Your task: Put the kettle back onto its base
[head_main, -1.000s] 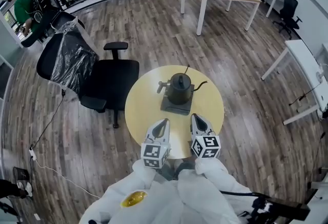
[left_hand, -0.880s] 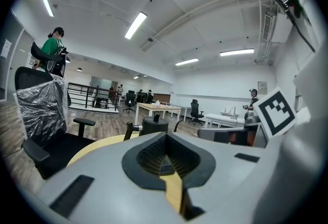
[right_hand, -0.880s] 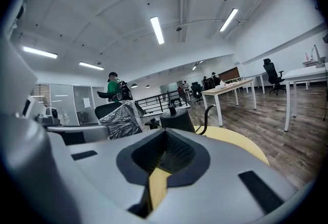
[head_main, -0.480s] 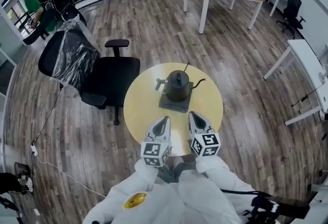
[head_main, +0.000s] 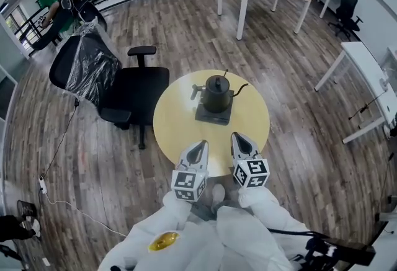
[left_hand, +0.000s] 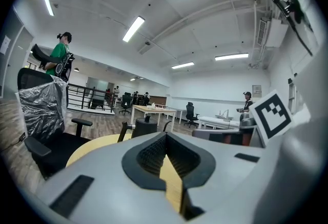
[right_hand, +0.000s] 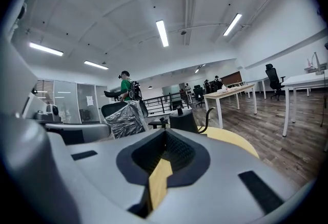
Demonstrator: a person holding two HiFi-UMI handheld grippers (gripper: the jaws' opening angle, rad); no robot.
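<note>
Yellow table [head_main: 177, 121], left tool [head_main: 200, 147], right tool [head_main: 239, 139] level (both closed)

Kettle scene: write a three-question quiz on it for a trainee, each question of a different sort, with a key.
1. True or false: the kettle stands on its base.
2. Multiple choice: the fingers of the left gripper and the right gripper are A) shut on the kettle's handle, B) shut on nothing, C) wide open.
3. Fill in: in the head view, the black office chair stands to the ___ of the round table.
Key: 1 true; 2 B; 3 left.
</note>
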